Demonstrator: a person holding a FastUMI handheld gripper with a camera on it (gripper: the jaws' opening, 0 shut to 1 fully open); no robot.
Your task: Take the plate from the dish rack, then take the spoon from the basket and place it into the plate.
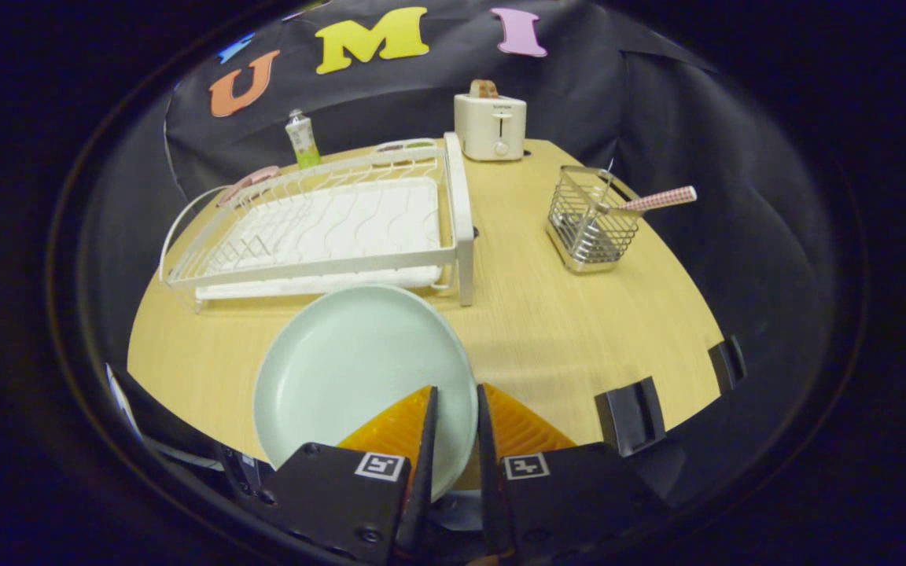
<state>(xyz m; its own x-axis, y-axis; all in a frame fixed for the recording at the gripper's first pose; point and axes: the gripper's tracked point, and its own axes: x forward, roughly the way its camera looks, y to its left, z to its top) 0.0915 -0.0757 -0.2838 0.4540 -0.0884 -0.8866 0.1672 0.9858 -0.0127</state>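
Jaws point(453, 409) pinching near rim of pale green plate point(351, 369), plate above worktop point(563, 330). Likely rigid, glossy, slippery, breakable. Spoon point(653, 201) beyond jaws: light, grab checkered handle.

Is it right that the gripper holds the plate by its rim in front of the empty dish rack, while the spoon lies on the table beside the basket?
Not quite. In the gripper view the spoon stands in the basket, handle leaning out. The rest holds: the gripper pinches the plate rim before the empty dish rack.
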